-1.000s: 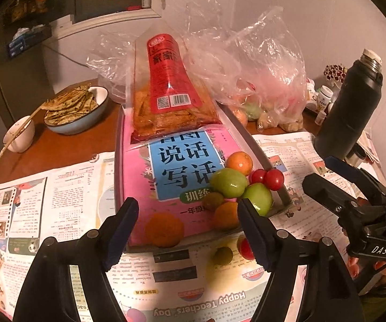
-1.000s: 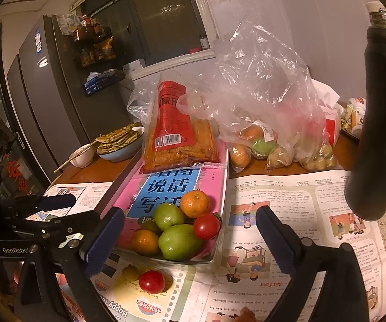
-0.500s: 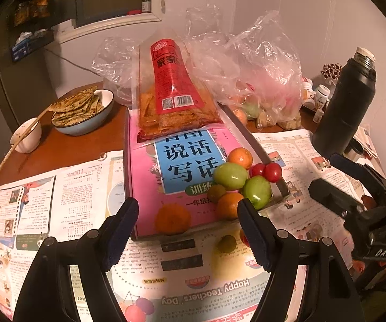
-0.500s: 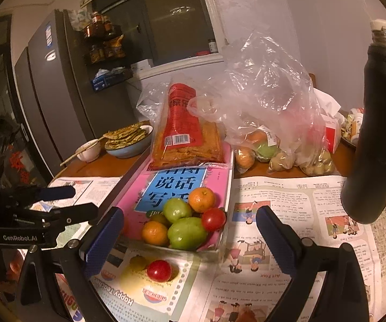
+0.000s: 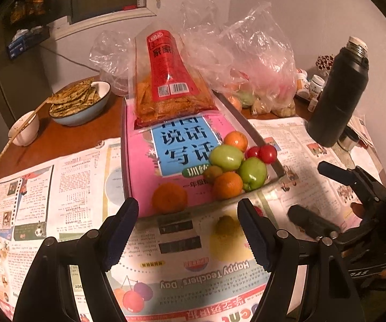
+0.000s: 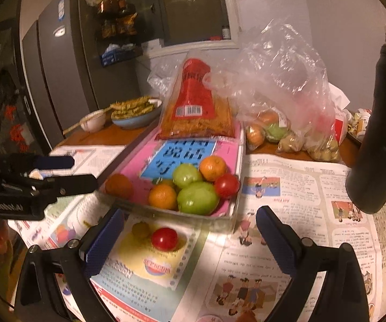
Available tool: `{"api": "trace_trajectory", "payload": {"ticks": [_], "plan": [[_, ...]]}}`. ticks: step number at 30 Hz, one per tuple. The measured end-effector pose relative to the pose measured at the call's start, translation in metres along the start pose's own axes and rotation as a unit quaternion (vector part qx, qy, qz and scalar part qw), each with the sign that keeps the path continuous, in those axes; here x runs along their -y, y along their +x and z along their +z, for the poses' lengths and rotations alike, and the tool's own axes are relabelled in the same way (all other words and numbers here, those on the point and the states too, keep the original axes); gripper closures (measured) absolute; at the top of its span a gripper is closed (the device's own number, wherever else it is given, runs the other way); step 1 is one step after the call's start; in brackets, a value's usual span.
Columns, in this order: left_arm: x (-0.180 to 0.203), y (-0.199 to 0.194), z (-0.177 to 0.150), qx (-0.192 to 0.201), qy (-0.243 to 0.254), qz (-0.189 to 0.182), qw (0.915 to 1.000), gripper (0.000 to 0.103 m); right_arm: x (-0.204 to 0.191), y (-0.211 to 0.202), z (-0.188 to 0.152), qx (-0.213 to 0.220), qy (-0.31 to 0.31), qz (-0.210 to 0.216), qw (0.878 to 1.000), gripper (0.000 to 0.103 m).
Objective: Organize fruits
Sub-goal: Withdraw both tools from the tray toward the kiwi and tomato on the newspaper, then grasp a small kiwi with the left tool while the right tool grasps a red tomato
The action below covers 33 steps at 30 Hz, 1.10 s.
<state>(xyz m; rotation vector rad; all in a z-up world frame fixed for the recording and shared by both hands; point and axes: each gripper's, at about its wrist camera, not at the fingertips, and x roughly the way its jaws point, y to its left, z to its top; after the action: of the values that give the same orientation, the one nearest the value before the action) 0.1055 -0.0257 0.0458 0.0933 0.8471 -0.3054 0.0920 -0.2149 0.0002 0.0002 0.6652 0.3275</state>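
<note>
Upside-down "Happy Teachers' Day" runs across the newspaper [image 5: 203, 271] between the left jaws, and "GenRobot.AI" marks the left gripper [image 6: 56, 173] beside the right jaws.

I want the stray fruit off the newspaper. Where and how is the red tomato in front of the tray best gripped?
Grip the red tomato across its round middle, coming from above with the open right claw. It sits alone on the newspaper, but a small green fruit lies close on its left, so keep one finger between them.

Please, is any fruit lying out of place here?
Yes. A red tomato and a small yellow-green fruit lie on the newspaper outside the tray, where the other fruits are piled.
</note>
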Motion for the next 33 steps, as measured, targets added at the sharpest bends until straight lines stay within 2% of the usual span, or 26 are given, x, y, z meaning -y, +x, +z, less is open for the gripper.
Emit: {"api": "trace_trajectory", "payload": {"ticks": [7, 14, 21, 23, 26, 28, 31, 32, 33], "plan": [[0.003, 0.005, -0.016, -0.023, 0.015, -0.009, 0.9996, 0.026, -0.010, 0.025, -0.022, -0.051, -0.029, -0.010, 0.998, 0.005], [0.004, 0.023, -0.036, -0.057, 0.024, -0.015, 0.9980, 0.026, -0.015, 0.048, -0.030, -0.075, -0.042, -0.017, 0.996, 0.023], [0.011, 0.035, -0.038, -0.067, 0.029, -0.035, 0.9967, 0.026, -0.021, 0.063, -0.029, -0.083, -0.046, -0.013, 0.995, 0.038], [0.012, 0.039, -0.037, -0.069, 0.029, -0.039, 0.9964, 0.028, -0.022, 0.067, -0.028, -0.087, -0.050, -0.012, 0.995, 0.043], [0.015, 0.046, -0.035, -0.073, 0.030, -0.048, 0.9957, 0.035, -0.023, 0.071, -0.028, -0.091, -0.051, -0.001, 0.995, 0.063], [0.018, 0.051, -0.033, -0.077, 0.032, -0.055, 0.9950, 0.041, -0.021, 0.070, -0.029, -0.090, -0.053, 0.000, 0.995, 0.067], [0.025, 0.059, -0.031, -0.080, 0.035, -0.061, 0.9943, 0.044, -0.013, 0.066, -0.029, -0.089, -0.041, 0.001, 0.995, 0.069], [0.027, 0.062, -0.030, -0.082, 0.037, -0.065, 0.9939, 0.047, -0.010, 0.064, -0.030, -0.087, -0.038, 0.000, 0.995, 0.069], [0.030, 0.066, -0.029, -0.087, 0.037, -0.069, 0.9931, 0.058, -0.005, 0.061, -0.030, -0.084, -0.030, 0.000, 0.996, 0.069]]}}
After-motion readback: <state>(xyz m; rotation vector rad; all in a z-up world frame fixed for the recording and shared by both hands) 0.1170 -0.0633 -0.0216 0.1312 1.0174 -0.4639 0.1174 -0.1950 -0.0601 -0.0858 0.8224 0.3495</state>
